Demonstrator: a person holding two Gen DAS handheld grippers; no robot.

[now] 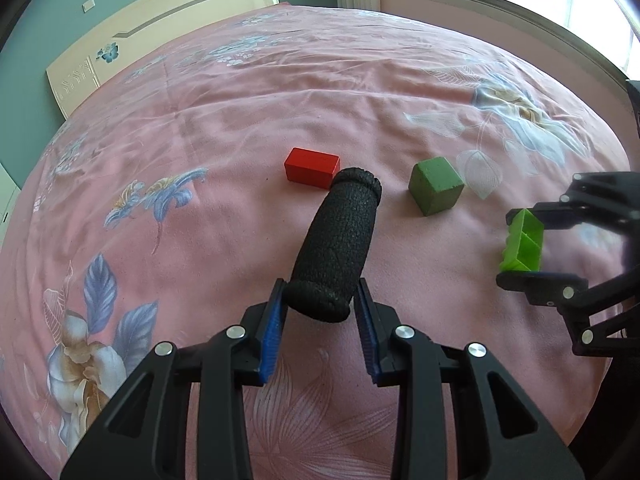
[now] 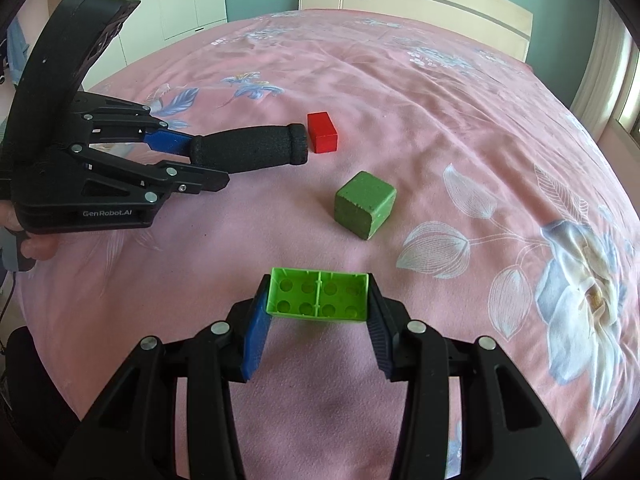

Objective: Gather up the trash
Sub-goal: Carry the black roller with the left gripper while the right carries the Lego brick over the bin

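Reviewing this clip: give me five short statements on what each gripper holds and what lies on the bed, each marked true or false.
1. The left gripper is shut on the black foam cylinder. True.
2. The right gripper holds the green cube. False: it is shut on the lime toy brick; the green cube sits on the pink bedsheet.
3. The red block rests on the bedsheet, held by neither gripper. True.
4. The red block and the green cube are touching. False: bare sheet shows between them.
5. The brick's hollow underside faces the right wrist camera. True.
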